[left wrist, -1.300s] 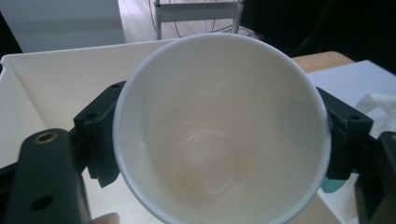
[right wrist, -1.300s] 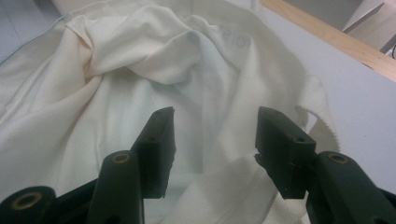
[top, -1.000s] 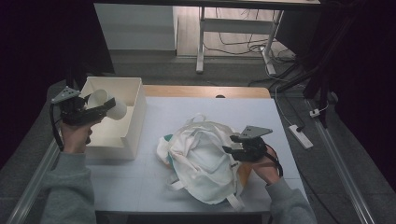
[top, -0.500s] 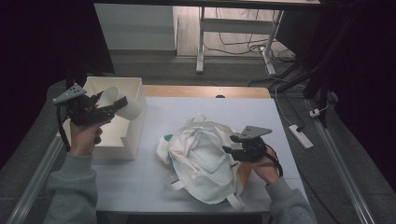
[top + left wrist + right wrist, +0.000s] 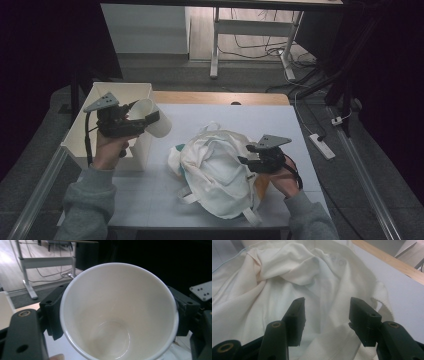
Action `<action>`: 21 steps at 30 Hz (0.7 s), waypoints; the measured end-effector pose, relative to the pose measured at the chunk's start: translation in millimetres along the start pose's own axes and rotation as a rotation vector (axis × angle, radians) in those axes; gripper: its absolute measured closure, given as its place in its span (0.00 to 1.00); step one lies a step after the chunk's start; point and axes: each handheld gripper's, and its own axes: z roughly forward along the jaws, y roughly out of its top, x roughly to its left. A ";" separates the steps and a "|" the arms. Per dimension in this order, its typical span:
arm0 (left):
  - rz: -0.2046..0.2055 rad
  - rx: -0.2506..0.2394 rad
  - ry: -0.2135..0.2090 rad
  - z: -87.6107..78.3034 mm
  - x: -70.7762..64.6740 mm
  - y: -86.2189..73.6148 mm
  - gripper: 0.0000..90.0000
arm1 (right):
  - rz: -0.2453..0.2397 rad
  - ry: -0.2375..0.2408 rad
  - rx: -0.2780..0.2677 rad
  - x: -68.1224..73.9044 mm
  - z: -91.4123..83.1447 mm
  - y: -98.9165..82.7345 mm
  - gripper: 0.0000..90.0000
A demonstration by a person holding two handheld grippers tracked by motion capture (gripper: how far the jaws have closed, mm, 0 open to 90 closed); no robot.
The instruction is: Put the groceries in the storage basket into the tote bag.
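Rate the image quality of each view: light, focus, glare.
High view: dim, dark surroundings, soft but readable; the cup and bag stand out pale. Left gripper view: the cup is evenly lit, its rim slightly soft, faint sheen at the bottom. Right gripper view: the bag is sharp; the near jaws are dark.

Dim room in the high view, with black surrounds left and right and the brightest patch on the floor [image 5: 240, 30] beyond the table [image 5: 210, 112], where light falls from the far side. The picture is soft and a bit grainy. In the left gripper view the cup [image 5: 117, 312] is evenly lit and sharp at its rim, while the near jaws blur. In the right gripper view the bag [image 5: 294, 282] shows soft fold shadows, with no glare.
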 end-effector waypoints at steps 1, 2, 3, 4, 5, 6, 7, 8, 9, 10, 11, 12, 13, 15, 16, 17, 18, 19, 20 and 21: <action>0.002 0.006 -0.006 2.5 -1.7 -0.2 0.22 | 0.000 0.001 -0.001 0.2 0.1 0.2 0.52; 0.006 0.015 -0.015 6.2 -4.1 -0.6 0.22 | 0.001 0.001 -0.001 0.4 0.0 0.4 0.52; 0.013 0.028 -0.025 10.6 -7.1 -1.0 0.21 | -0.001 0.000 -0.001 0.6 -0.1 0.7 0.52; 0.016 0.035 -0.029 13.3 -8.9 -1.2 0.21 | -0.003 0.000 -0.002 0.7 -0.1 1.0 0.52; 0.020 0.042 -0.037 17.1 -11.4 -1.7 0.22 | -0.003 0.000 -0.003 0.8 -0.2 1.1 0.52; 0.027 0.055 -0.046 21.7 -14.7 -2.2 0.22 | -0.004 0.003 -0.005 1.1 -0.2 1.4 0.52; 0.033 0.063 -0.054 25.6 -17.5 -2.7 0.21 | -0.005 0.005 -0.006 1.7 -0.2 1.9 0.52; 0.036 0.068 -0.058 28.6 -19.7 -3.1 0.21 | -0.006 0.006 -0.006 2.4 -0.1 2.3 0.52; 0.043 0.078 -0.064 32.3 -22.4 -3.6 0.21 | -0.009 0.008 -0.006 2.8 -0.2 2.6 0.51; 0.053 0.089 -0.071 37.0 -25.7 -4.4 0.21 | -0.013 0.012 -0.006 3.4 -0.1 3.2 0.51; 0.060 0.098 -0.073 40.4 -28.1 -4.9 0.21 | -0.014 0.014 -0.008 4.5 -0.1 3.8 0.51; 0.067 0.106 -0.074 43.6 -30.5 -5.5 0.21 | -0.016 0.017 -0.010 5.2 0.0 4.4 0.51; 0.074 0.114 -0.075 46.5 -32.6 -6.1 0.21 | -0.018 0.018 -0.010 5.9 -0.1 5.0 0.51; 0.086 0.127 -0.081 51.6 -36.3 -7.2 0.21 | -0.022 0.022 -0.013 7.2 -0.2 6.0 0.50; 0.088 0.130 -0.083 53.4 -37.6 -7.6 0.21 | -0.022 0.024 -0.015 8.0 -0.3 6.5 0.50; 0.092 0.135 -0.087 55.7 -39.3 -8.2 0.21 | -0.024 0.026 -0.016 8.4 -0.4 6.9 0.50; 0.097 0.143 -0.092 58.9 -41.6 -9.1 0.21 | -0.023 0.029 -0.021 9.0 -0.4 7.4 0.49; 0.103 0.151 -0.095 61.6 -43.3 -9.9 0.21 | -0.017 0.037 -0.028 9.9 -0.2 8.3 0.49; 0.107 0.159 -0.098 64.5 -44.9 -10.8 0.21 | -0.017 0.040 -0.032 10.6 -0.2 9.2 0.48; 0.111 0.168 -0.103 67.4 -46.2 -11.8 0.21 | -0.014 0.048 -0.036 11.6 0.0 10.0 0.47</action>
